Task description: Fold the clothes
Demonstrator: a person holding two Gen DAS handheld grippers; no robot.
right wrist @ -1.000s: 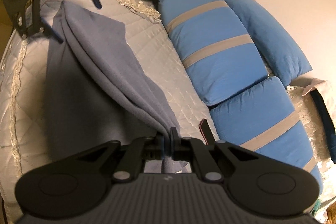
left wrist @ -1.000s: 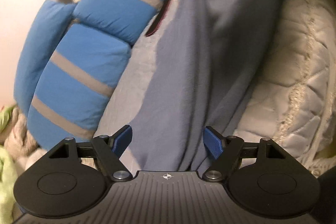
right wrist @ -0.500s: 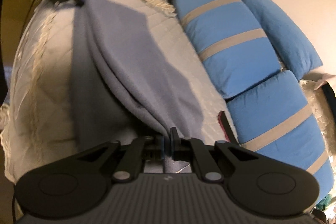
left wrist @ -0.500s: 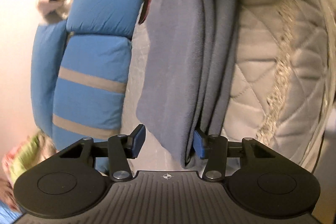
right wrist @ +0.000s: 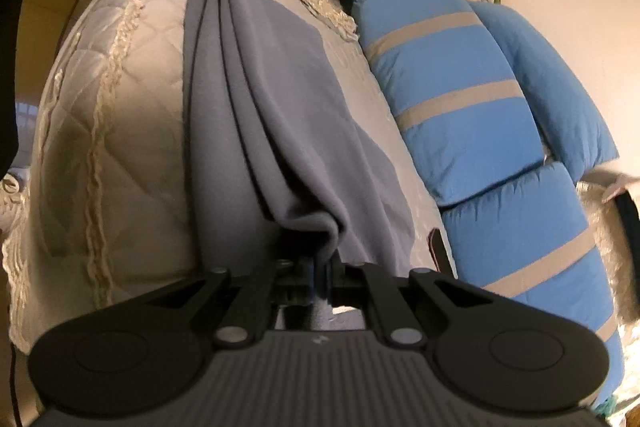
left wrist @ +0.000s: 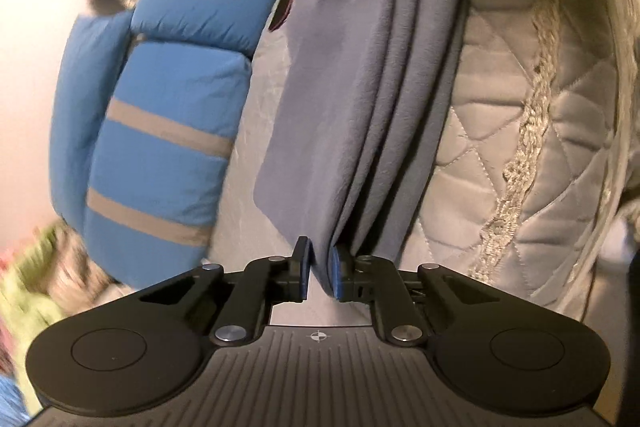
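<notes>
The left gripper [left wrist: 320, 269] sits at the lower centre of its own view, its blue pads [left wrist: 335, 277] having just been closing, and they now pinch a bunched fold of grey cloth [left wrist: 344, 75] between them. In the right wrist view it shows again at the upper left of the frame, clamped on the far end of that cloth. The right gripper [right wrist: 320, 273] sits at the lower centre of its view, jaws drawn nearly together on the near end of the cloth, which bulges over its fingertips.
</notes>
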